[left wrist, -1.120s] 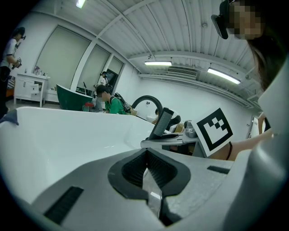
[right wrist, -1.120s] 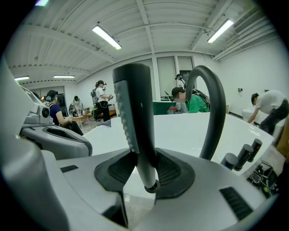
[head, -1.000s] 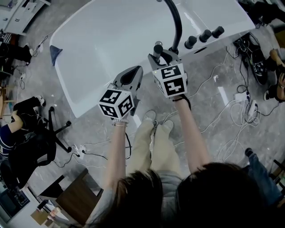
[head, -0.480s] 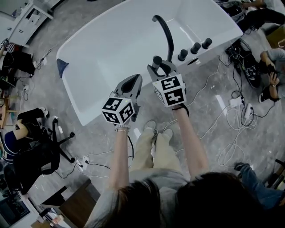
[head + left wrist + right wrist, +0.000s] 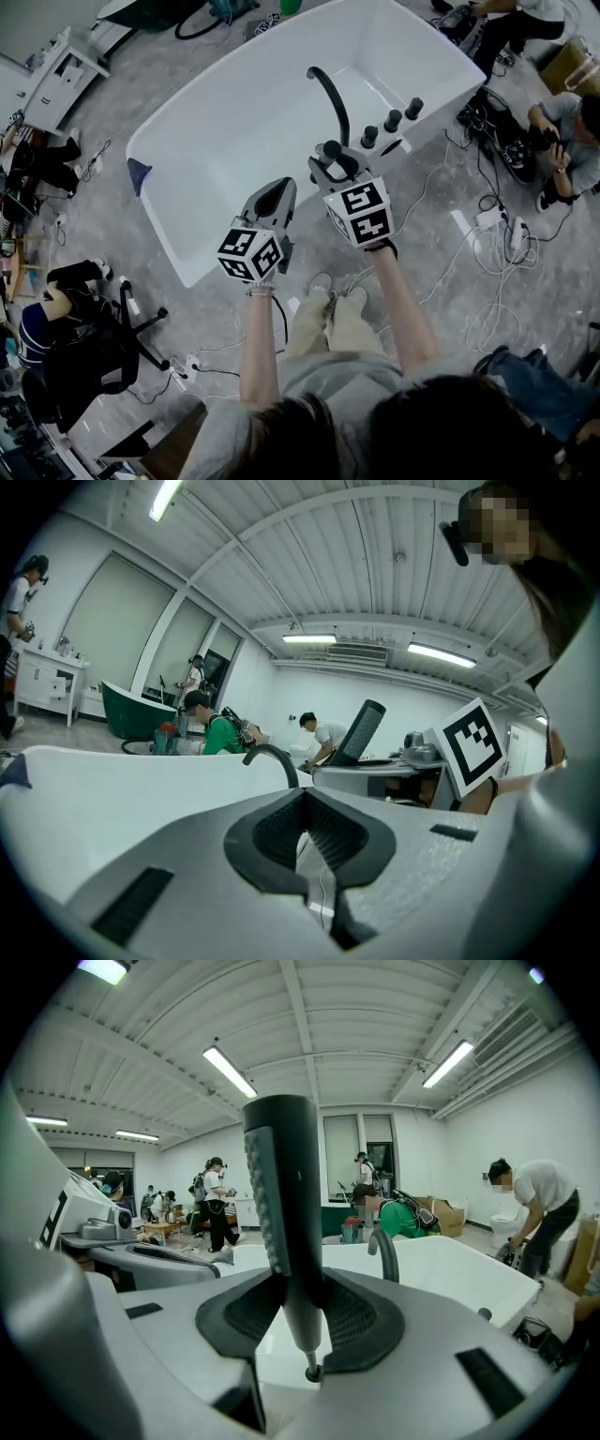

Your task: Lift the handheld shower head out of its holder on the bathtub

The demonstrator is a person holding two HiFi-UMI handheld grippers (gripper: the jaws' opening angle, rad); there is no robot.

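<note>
The shower head (image 5: 284,1213), a dark stick with a ribbed face, stands upright between the pads of my right gripper (image 5: 298,1321), which is shut on its lower handle. In the head view that gripper (image 5: 328,161) holds the shower head (image 5: 331,150) above the near rim of the white bathtub (image 5: 216,141), beside the black curved faucet (image 5: 328,94) and three black knobs (image 5: 392,120). My left gripper (image 5: 272,192) hovers to its left with its jaws together and nothing between them. From the left gripper (image 5: 305,829) view the shower head (image 5: 361,731) shows off to the right.
Cables and power strips (image 5: 497,225) trail over the grey floor right of the tub. A seated person (image 5: 562,131) is at the far right and an office chair (image 5: 94,328) at the left. My own legs (image 5: 328,319) stand close to the tub's near side.
Both grippers have risen, and the right one has carried the shower head up with it. The tub, faucet and knobs now look smaller and farther below.
</note>
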